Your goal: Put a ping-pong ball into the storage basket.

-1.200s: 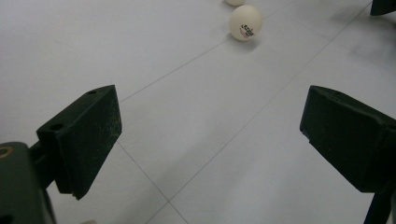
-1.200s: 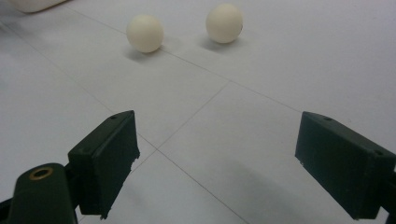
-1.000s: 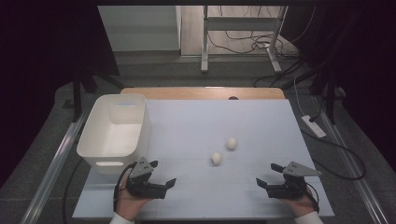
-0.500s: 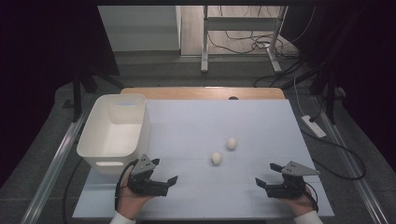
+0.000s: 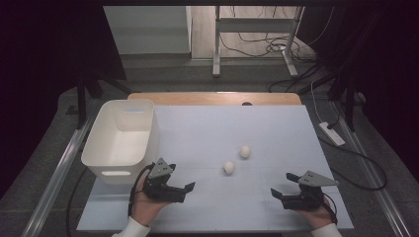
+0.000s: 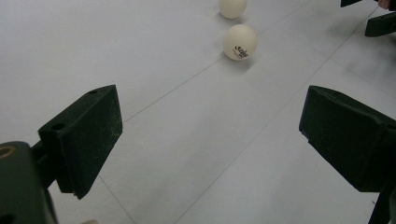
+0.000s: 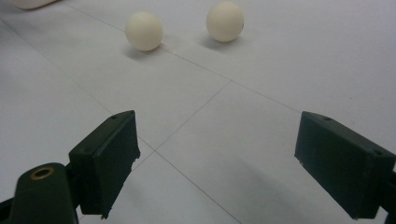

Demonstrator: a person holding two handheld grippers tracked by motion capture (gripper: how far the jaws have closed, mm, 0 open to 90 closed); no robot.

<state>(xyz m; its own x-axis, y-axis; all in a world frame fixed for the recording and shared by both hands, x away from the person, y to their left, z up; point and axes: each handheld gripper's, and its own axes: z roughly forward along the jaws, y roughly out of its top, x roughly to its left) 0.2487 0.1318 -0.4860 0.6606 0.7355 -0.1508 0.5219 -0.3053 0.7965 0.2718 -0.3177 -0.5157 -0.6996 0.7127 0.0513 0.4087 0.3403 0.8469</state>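
While two balls (image 5: 229,167) lie on the table (image 5: 276,128), both grippers are open. Left gripper (image 5: 182,188) (beside the tub (image 5: 123,140)) and right gripper (image 5: 285,190) hold nothing.

Overhead forward-down view; two low gripper views sharing both balls (image 5: 229,167).

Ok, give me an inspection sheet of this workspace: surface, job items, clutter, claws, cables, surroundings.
Surface: pale blue-white table top, faint seam lines, wooden strip along the far edge.
Job's things: two white balls, nearer ball with dark print and farther ball, close together but apart; white bin at the left, looks empty.
Clutter: nothing seen on the top.
Grippers: left claw open, holding nothing; right claw open, holding nothing; both low at the near edge.
Cables: black cable looping from the left claw; power strip and loose wires on the floor.
Surroundings: dark curtains, metal frame legs beyond.
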